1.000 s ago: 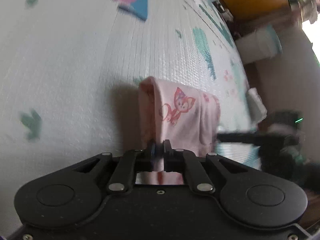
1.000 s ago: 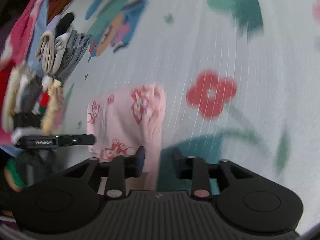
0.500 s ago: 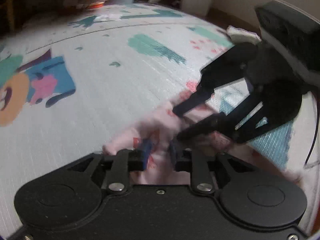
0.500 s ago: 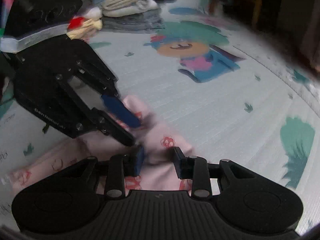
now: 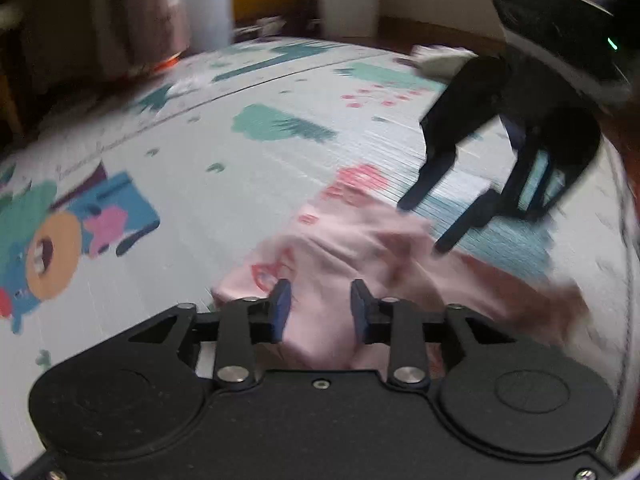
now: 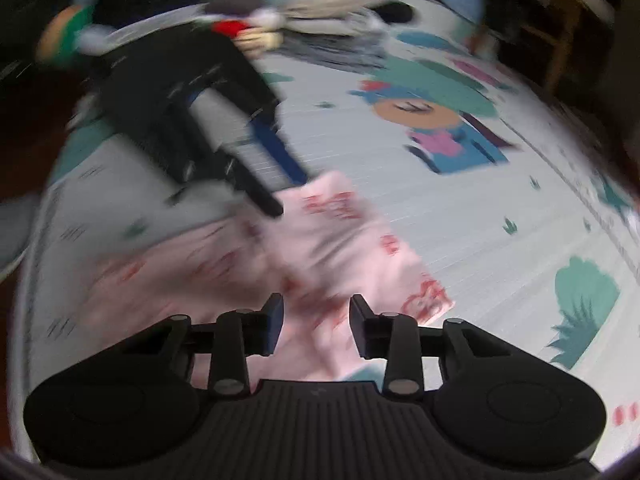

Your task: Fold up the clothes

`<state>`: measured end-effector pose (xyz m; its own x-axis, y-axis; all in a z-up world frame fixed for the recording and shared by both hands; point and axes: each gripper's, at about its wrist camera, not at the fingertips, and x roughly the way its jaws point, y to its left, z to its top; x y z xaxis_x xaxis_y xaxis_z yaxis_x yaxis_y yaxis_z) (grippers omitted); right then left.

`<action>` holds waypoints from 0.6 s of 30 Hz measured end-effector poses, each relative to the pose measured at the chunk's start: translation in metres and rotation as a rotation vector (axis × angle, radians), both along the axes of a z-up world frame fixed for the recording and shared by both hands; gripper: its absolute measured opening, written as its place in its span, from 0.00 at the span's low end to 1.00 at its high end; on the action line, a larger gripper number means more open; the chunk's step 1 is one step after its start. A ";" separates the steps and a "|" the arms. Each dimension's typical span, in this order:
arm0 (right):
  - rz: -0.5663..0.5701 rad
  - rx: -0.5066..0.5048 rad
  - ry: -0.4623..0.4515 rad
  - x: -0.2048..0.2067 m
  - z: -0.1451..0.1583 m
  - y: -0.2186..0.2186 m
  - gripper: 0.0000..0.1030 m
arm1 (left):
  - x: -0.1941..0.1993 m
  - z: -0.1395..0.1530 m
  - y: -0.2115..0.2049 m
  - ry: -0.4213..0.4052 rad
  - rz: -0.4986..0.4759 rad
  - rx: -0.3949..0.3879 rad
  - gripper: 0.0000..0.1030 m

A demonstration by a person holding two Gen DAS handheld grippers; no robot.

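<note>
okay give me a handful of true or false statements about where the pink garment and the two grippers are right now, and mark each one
1. The pink garment lies on a printed play mat. True.
2. The left gripper is clamped shut on the garment. False: its jaws stand apart, having just been opening, with pink cloth showing between them but not pinched.
3. The right gripper has its jaws apart above the garment. True; they have just been opening a little.
4. The garment is plain pink with no print. False: it carries red printed figures.
5. A pile of other clothes sits at the mat's far side in the right wrist view. True.
6. The two grippers are out of each other's sight. False: each wrist view shows the other gripper over the garment.
</note>
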<state>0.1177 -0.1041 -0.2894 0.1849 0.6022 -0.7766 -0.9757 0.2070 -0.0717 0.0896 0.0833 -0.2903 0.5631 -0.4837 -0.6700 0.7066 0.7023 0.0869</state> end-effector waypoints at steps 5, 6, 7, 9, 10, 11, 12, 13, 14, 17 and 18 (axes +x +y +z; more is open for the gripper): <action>0.247 -0.035 -0.089 -0.067 0.012 -0.031 0.60 | -0.075 -0.004 -0.009 -0.053 -0.256 0.142 0.41; 0.284 -0.056 -0.111 -0.081 0.008 -0.034 0.61 | -0.089 -0.006 -0.012 -0.060 -0.301 0.161 0.42; 0.317 -0.076 -0.130 -0.094 0.004 -0.037 0.61 | -0.100 -0.011 -0.016 -0.075 -0.344 0.187 0.43; 0.343 -0.119 -0.165 -0.109 -0.005 -0.037 0.61 | -0.124 -0.020 -0.024 -0.118 -0.433 0.248 0.49; 0.348 -0.137 -0.184 -0.114 -0.011 -0.035 0.60 | -0.132 -0.025 -0.025 -0.139 -0.466 0.273 0.51; 0.346 -0.142 -0.200 -0.116 -0.016 -0.031 0.60 | -0.140 -0.030 -0.028 -0.162 -0.498 0.299 0.51; 0.345 -0.140 -0.210 -0.117 -0.018 -0.031 0.59 | -0.145 -0.035 -0.030 -0.185 -0.526 0.325 0.52; 0.346 -0.141 -0.221 -0.117 -0.021 -0.029 0.56 | -0.149 -0.039 -0.031 -0.207 -0.549 0.350 0.53; 0.352 -0.147 -0.237 -0.115 -0.023 -0.025 0.54 | -0.152 -0.043 -0.033 -0.229 -0.568 0.369 0.54; 0.364 -0.142 -0.281 -0.111 -0.025 -0.021 0.50 | -0.148 -0.044 -0.035 -0.239 -0.531 0.352 0.60; 0.371 -0.141 -0.287 -0.113 -0.025 -0.023 0.46 | -0.145 -0.043 -0.036 -0.228 -0.510 0.341 0.60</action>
